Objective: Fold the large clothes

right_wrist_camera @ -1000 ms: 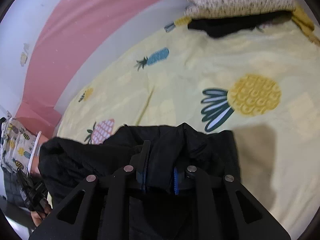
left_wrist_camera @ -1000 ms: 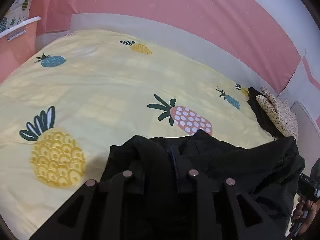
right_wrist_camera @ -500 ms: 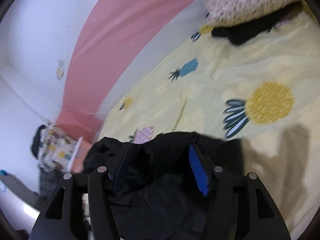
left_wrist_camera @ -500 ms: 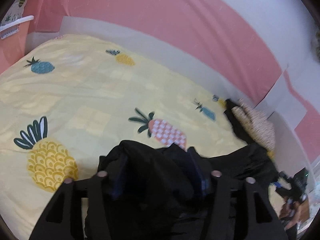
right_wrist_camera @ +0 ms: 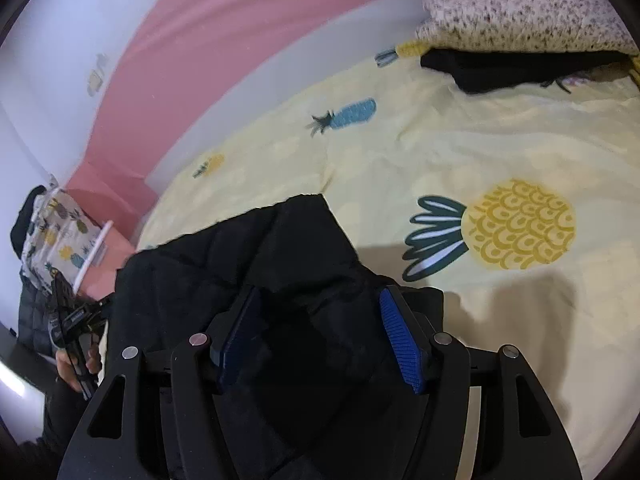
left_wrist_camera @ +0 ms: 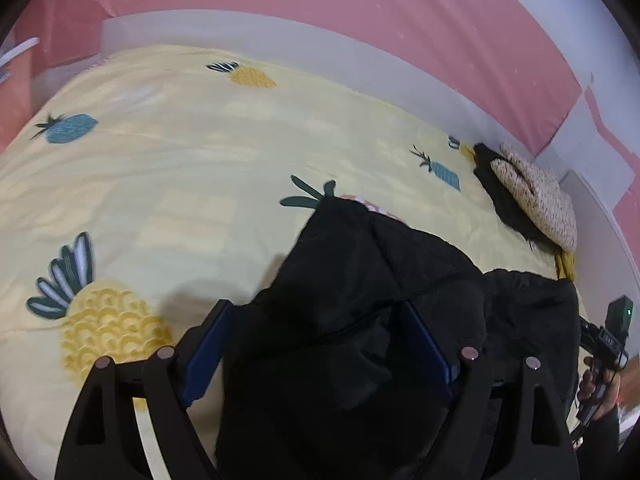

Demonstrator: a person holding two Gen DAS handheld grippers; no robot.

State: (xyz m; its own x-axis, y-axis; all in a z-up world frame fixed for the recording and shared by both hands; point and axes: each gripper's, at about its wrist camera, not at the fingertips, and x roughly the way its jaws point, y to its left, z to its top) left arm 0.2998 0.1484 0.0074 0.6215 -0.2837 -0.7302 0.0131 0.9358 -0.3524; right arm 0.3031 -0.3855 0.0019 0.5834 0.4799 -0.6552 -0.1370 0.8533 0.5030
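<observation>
A large black padded garment (left_wrist_camera: 372, 280) lies bunched on the yellow pineapple-print bed cover (left_wrist_camera: 180, 184). My left gripper (left_wrist_camera: 320, 344) is open, its blue pads spread wide with the black cloth heaped loosely between them. In the right wrist view the same black garment (right_wrist_camera: 240, 264) lies under my right gripper (right_wrist_camera: 320, 340), which is open too, with cloth between the spread blue pads (right_wrist_camera: 400, 344). Neither gripper pinches the cloth.
A speckled cream pillow (left_wrist_camera: 536, 204) on folded black clothing (right_wrist_camera: 508, 68) sits at the bed's far corner. A pink padded wall (left_wrist_camera: 360, 12) borders the bed. The other hand-held gripper (left_wrist_camera: 608, 344) shows at the right edge. A pineapple-print bundle (right_wrist_camera: 60, 232) lies off the bed at left.
Both grippers were shut on the black garment a second ago; they have opened wide and let it go. The garment now lies slack on the bed.
</observation>
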